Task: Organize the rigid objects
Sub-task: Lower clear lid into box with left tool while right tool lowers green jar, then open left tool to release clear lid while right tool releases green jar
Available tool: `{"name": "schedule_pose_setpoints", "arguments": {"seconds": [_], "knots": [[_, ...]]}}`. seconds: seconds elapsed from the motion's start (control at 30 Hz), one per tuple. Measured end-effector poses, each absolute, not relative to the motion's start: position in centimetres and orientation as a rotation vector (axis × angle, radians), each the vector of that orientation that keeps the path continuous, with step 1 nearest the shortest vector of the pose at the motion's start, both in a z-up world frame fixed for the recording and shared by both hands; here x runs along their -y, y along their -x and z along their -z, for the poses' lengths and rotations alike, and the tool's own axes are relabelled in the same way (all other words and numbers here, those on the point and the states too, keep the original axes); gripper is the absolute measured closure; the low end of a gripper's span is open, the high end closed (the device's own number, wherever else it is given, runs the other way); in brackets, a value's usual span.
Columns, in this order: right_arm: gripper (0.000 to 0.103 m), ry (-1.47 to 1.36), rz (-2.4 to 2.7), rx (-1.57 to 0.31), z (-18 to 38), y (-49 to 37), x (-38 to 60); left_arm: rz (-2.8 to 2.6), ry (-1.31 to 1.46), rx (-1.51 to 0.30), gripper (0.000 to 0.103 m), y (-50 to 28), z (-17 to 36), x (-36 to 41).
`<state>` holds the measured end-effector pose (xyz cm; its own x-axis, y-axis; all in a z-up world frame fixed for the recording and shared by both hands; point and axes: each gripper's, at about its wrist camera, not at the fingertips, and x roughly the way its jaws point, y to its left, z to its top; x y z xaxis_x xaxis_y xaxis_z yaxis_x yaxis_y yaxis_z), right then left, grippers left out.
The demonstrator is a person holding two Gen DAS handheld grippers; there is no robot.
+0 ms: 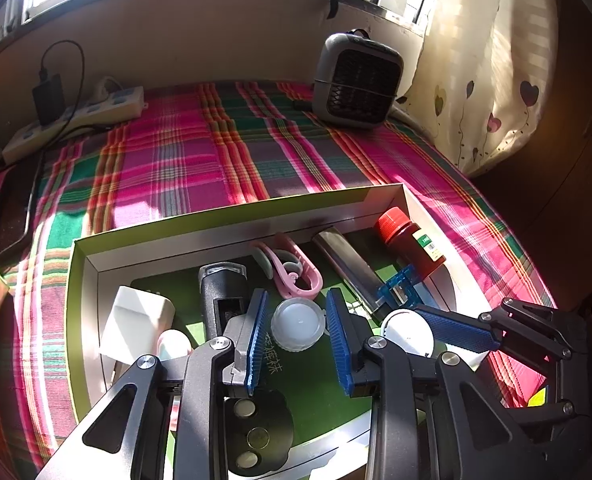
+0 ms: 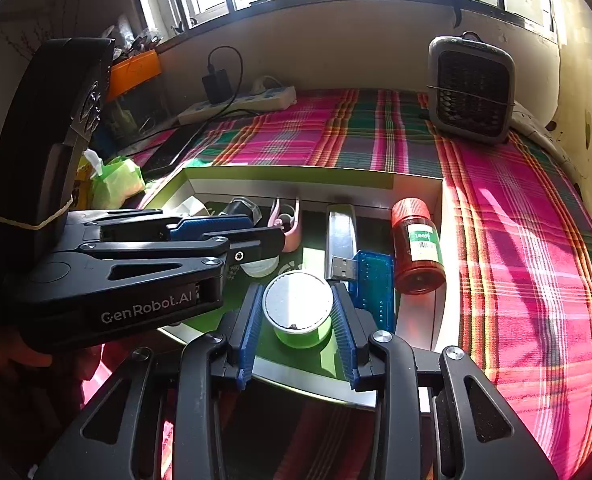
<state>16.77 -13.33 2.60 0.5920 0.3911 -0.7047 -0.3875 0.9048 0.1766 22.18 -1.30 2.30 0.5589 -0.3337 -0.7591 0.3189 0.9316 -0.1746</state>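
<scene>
A shallow green-rimmed box (image 1: 232, 218) lies on the plaid cloth. It holds a white charger block (image 1: 136, 322), a black torch (image 1: 220, 292), a pink clip (image 1: 296, 268), a silver stick (image 1: 344, 268), a blue USB part (image 1: 400, 290) and a red-capped bottle (image 1: 412, 242). My left gripper (image 1: 297, 300) straddles a translucent white cap (image 1: 298, 328) lying in the box; thin gaps show at its pads, so it is open. My right gripper (image 2: 297, 289) is shut on a round green tub with a white top (image 2: 298, 310), over the box's near edge (image 2: 296, 390).
A grey fan heater (image 1: 356, 84) stands at the back of the cloth. A white power strip (image 1: 76, 120) with a black plug and cable lies at the back left. A green tissue pack (image 2: 116, 182) sits left of the box. A curtain (image 1: 496, 80) hangs on the right.
</scene>
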Motion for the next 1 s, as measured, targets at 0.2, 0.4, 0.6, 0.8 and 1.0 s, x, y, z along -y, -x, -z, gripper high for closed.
{"name": "schedule_pose_setpoints", "arguments": {"seconds": [0.2, 0.4, 0.6, 0.8, 1.0], "knots": [[0.067, 0.002, -0.448, -0.819, -2.6, -16.6, 13.3, 0.362, 0.018, -0.894, 0.071, -21.7, -2.6, 1.0], [0.062, 0.004, -0.434, -0.817, -2.7, -16.3, 13.5, 0.336, 0.019, -0.877, 0.067, -20.9, -3.2, 0.6], [0.057, 0.014, -0.422, -0.806, -2.9, -15.7, 13.6, 0.325, 0.018, -0.867, 0.067, -19.8, -3.8, 0.4], [0.056, 0.004, -0.402, -0.794, -3.3, -14.9, 13.9, 0.286, -0.001, -0.854, 0.067, -18.3, -4.3, 0.0], [0.056, 0.004, -0.370, -0.795, -3.6, -14.0, 14.1, 0.236, 0.014, -0.827, 0.066, -16.3, -5.0, -0.7]]}}
